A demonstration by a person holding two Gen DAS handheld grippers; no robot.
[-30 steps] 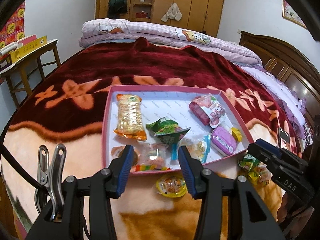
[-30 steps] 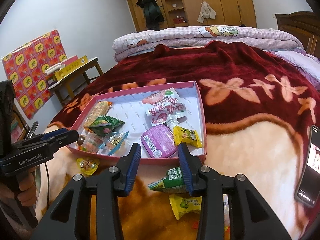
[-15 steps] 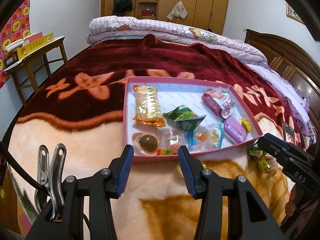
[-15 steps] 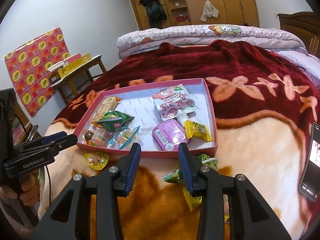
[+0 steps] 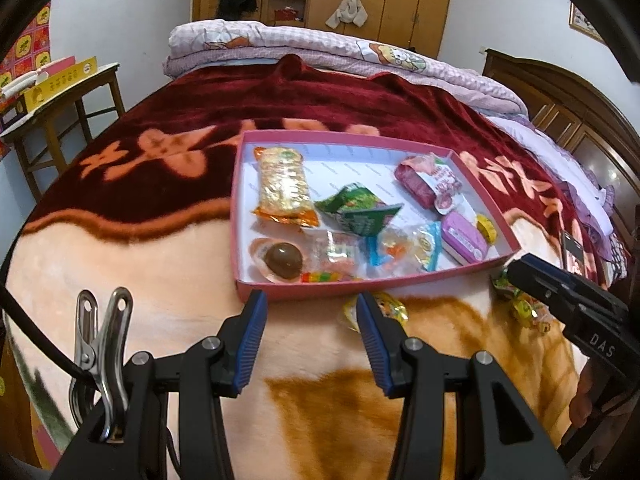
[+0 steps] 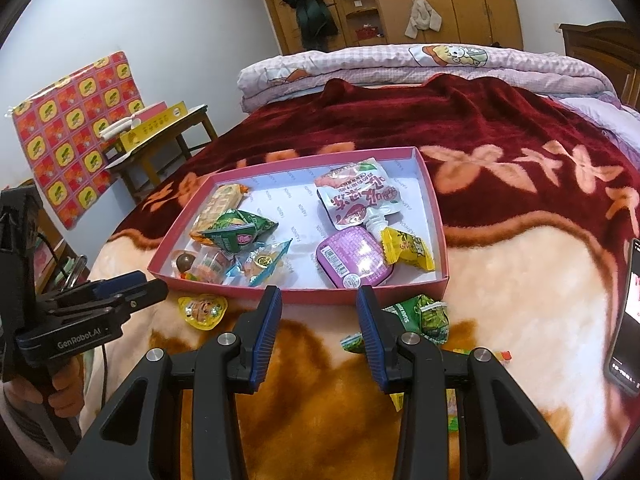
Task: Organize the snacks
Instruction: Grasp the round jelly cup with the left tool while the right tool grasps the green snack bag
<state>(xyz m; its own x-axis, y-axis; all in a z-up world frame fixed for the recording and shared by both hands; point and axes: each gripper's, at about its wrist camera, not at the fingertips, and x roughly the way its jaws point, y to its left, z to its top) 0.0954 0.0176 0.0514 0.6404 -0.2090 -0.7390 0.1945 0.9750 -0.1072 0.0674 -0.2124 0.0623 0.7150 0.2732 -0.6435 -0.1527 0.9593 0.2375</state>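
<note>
Hovering before the pink tray (image 6: 344, 295), both grippers gape empty.

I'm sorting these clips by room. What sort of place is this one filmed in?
A bedroom, most likely: the snack box sits on a bed covered by a red blanket, with a folded quilt at the far end and a wooden wardrobe behind.

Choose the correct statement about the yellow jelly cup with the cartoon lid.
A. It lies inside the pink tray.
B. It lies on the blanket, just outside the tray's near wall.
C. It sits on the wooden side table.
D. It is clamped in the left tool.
B: the yellow jelly cup rests on the blanket in front of the pink tray, held by neither tool.
</note>
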